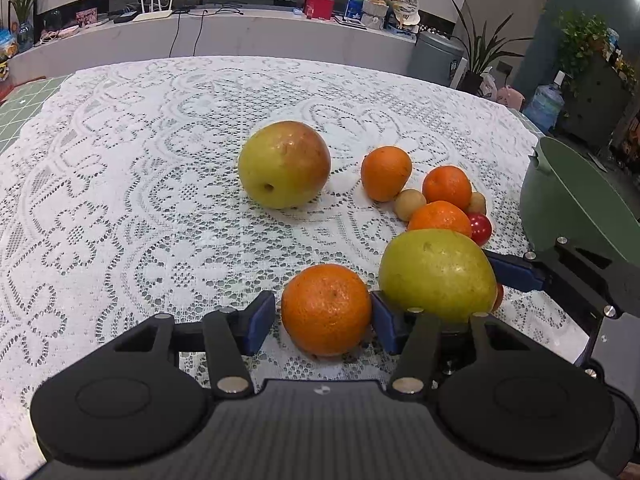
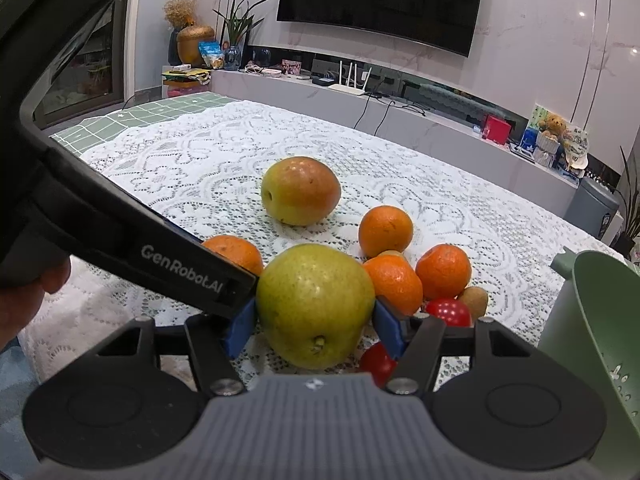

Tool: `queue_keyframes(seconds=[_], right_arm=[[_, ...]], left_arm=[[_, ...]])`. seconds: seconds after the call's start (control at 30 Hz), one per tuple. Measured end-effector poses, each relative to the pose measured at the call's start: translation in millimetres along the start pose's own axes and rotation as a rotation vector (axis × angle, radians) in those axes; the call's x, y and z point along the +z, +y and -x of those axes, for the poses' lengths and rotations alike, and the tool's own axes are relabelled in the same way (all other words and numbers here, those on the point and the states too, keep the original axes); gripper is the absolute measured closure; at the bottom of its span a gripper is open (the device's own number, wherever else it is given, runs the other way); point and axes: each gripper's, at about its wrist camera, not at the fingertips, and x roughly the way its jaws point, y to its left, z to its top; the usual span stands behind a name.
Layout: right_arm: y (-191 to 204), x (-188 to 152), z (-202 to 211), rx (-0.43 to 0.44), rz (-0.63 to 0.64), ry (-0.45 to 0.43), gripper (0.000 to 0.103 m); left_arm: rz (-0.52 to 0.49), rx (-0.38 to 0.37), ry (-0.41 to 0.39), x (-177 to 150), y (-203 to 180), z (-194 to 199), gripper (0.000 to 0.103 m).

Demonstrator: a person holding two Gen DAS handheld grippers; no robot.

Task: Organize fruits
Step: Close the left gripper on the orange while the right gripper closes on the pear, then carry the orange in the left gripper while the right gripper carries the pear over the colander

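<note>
1. Nearest orange (image 1: 326,309) sits on the lace cloth (image 1: 120,200), dead centre between the blue pads of the left gripper (image 1: 323,320). It lies straight ahead along the fingers, no offset to either side.
2. Left jaws: the pad on the right looks to touch the peel, while the left pad (image 1: 260,320) shows a thin gap. So it brackets the orange, not yet a firm pinch.
3. Green pear (image 2: 316,306) sits just right of that orange, touching or nearly so. The right gripper (image 2: 314,326) has both pads against its flanks and is pinching it. Stem end faces the camera, so the long axis runs roughly along the fingers.
4. The two grippers are crowded: the left one's right finger sits right beside the pear, in the same gap as the right gripper's left pad (image 2: 240,330).
5. Judgement: lifting either fruit alone risks nudging the other, so lift straight up.
6. Further out: three more oranges, small brown fruits and red tomatoes (image 2: 448,312) clustered behind the pear; a big reddish pear (image 1: 284,164) alone mid-cloth.
7. Green colander (image 2: 592,340) at far right, nearer the right hand; likely drop target.
</note>
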Motion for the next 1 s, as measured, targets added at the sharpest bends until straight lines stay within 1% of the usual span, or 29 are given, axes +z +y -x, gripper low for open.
queue_keyframes(seconds=[0.03, 0.13, 0.2, 0.27, 0.43, 0.5, 0.67, 0.8, 0.9, 1.0], right_arm=[[0.0, -0.4, 0.4, -0.001, -0.003, -0.003, 0.043], [1.2, -0.9, 3.9, -0.008, -0.001, -0.017, 0.043], [1.6, -0.4, 8.0, -0.007, 0.002, -0.029, 0.043], [2.1, 0.7, 13.3, -0.010, 0.005, -0.043, 0.043], [2.4, 3.0, 27.2, -0.029, 0.009, -0.058, 0.043], [0.9, 4.3, 35.6, -0.040, 0.001, -0.068, 0.043], [-9.3, 10.7, 69.4, -0.076, -0.023, -0.117, 0.043], [-27.5, 14.2, 100.3, -0.133, -0.079, -0.140, 0.043], [-48.6, 14.9, 123.6, -0.186, -0.142, -0.142, 0.043], [-72.1, 14.3, 143.1, -0.229, -0.194, -0.123, 0.043]], left_arm=[[0.006, -0.013, -0.001, -0.2, 0.3, 0.8, 0.050], [0.011, -0.016, -0.007, -1.9, -0.5, 2.6, 0.051], [0.015, -0.019, -0.029, -2.3, -0.9, 7.1, 0.051], [0.019, -0.018, -0.056, -1.4, -0.8, 13.7, 0.051], [0.067, -0.021, -0.084, 1.5, 2.5, 31.3, 0.051], [0.070, -0.021, -0.103, 2.4, 1.2, 41.3, 0.051], [0.045, -0.022, -0.135, 9.3, -12.9, 64.6, 0.051], [0.013, -0.057, -0.155, 17.3, -31.2, 78.9, 0.051], [-0.040, -0.089, -0.170, 26.3, -51.7, 86.5, 0.051], [-0.117, -0.127, -0.167, 37.6, -79.8, 87.5, 0.051]])
